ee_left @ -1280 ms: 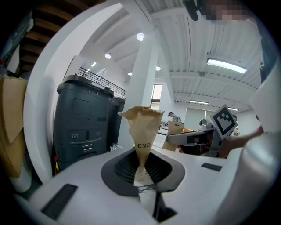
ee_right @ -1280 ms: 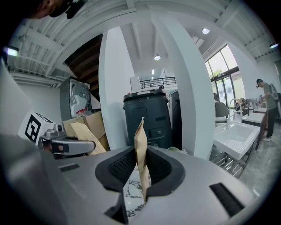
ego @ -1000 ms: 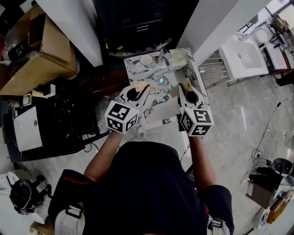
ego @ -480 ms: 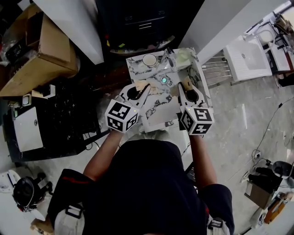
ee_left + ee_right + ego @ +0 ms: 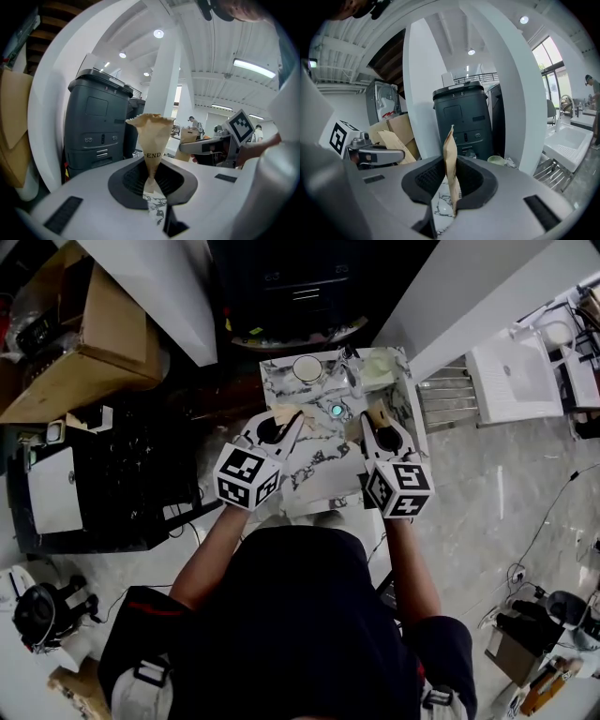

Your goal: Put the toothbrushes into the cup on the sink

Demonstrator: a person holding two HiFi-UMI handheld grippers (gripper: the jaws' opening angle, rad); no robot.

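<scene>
A small marble-patterned sink top (image 5: pixel 314 442) lies below me, with a teal drain (image 5: pixel 337 411) in its basin. At its far edge stand a white cup (image 5: pixel 307 368), a faucet (image 5: pixel 352 367) and a pale green cup (image 5: pixel 375 365) (image 5: pixel 496 161). I cannot make out any toothbrush. My left gripper (image 5: pixel 291 414) (image 5: pixel 151 118) hovers over the sink's left side and my right gripper (image 5: pixel 375 414) (image 5: pixel 450 136) over its right side. The tan-taped fingertips of both are pressed together with nothing between them.
Cardboard boxes (image 5: pixel 84 343) and a black crate (image 5: pixel 141 474) stand to the left. A dark grey machine (image 5: pixel 98 131) stands behind the sink, beside a white column (image 5: pixel 450 287). A metal rack (image 5: pixel 445 395) and a white basin (image 5: pixel 511 376) are on the right.
Both grippers have come slightly forward and down over the sink top, side by side. Their jaws stay as they were.
</scene>
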